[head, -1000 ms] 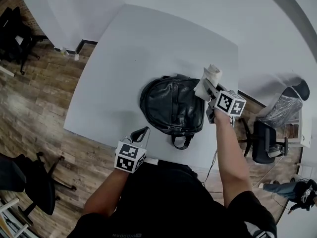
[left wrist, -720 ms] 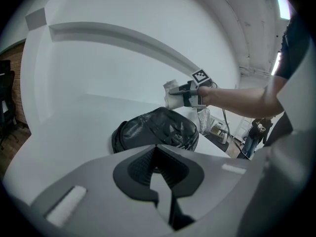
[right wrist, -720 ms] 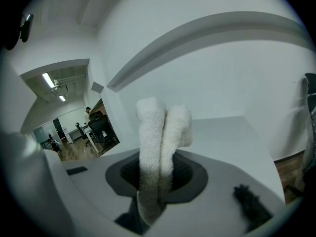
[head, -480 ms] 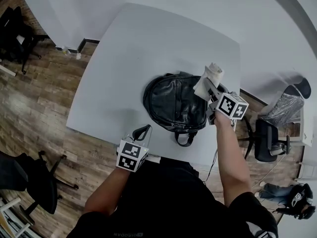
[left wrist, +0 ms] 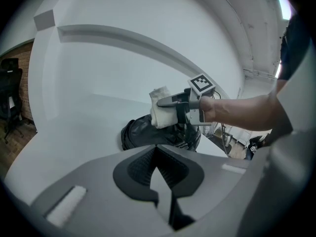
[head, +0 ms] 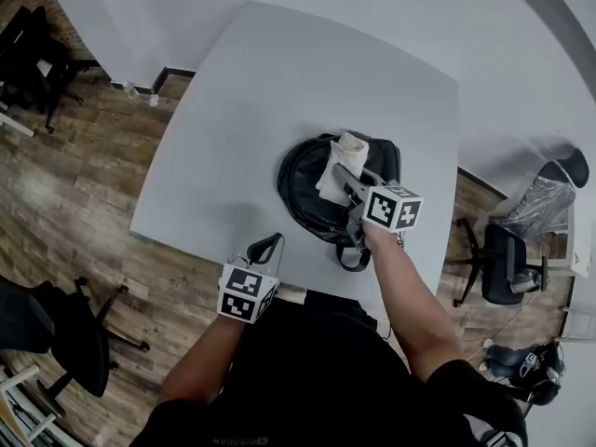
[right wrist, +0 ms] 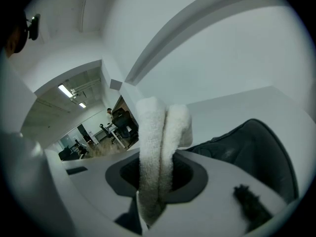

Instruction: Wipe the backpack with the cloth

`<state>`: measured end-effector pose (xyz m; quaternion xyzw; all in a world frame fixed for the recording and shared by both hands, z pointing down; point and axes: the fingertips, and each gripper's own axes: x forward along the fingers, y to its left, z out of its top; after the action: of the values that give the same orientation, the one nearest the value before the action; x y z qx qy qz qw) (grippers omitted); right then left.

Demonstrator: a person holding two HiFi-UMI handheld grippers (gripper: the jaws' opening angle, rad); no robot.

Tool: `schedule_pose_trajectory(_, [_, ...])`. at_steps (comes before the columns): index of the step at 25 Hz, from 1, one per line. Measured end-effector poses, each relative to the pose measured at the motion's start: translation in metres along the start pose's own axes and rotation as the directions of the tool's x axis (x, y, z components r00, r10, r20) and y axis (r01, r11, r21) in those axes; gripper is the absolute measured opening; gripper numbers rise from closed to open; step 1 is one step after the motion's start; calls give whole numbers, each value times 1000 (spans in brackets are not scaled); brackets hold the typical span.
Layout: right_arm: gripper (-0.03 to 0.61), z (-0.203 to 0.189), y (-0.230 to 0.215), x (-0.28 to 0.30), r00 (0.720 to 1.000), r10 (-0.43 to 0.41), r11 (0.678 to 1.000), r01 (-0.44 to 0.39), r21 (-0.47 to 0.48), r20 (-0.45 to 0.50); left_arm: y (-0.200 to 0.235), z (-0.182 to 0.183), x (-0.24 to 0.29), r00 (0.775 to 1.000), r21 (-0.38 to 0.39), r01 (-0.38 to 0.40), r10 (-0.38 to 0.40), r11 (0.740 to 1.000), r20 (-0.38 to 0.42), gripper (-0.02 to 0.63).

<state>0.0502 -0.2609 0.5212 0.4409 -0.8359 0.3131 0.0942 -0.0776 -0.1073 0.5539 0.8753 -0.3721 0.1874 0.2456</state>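
Right gripper (head: 352, 177), clamped on the white cloth (head: 335, 161), hangs over the black backpack (head: 303, 180) — next, press down and stroke; left gripper (head: 265, 247) waits nearer, jaws together, empty

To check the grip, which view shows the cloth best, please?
The right gripper view: the folded cloth sits central, clamped between the jaws. Head view shows it small over the backpack; left gripper view, sideways and distant.
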Motion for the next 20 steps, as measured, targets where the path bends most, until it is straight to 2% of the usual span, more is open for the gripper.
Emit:
schedule_pose_trajectory(10, [92, -36, 53, 55, 988, 129, 992, -127, 22, -81, 11, -10, -17, 999, -32, -35, 36, 999, 10, 6])
schedule_pose_trajectory(20, [92, -53, 54, 65, 986, 122, 992, -120, 25, -115, 18, -16, -27, 998, -50, -60, 61, 997, 15, 6])
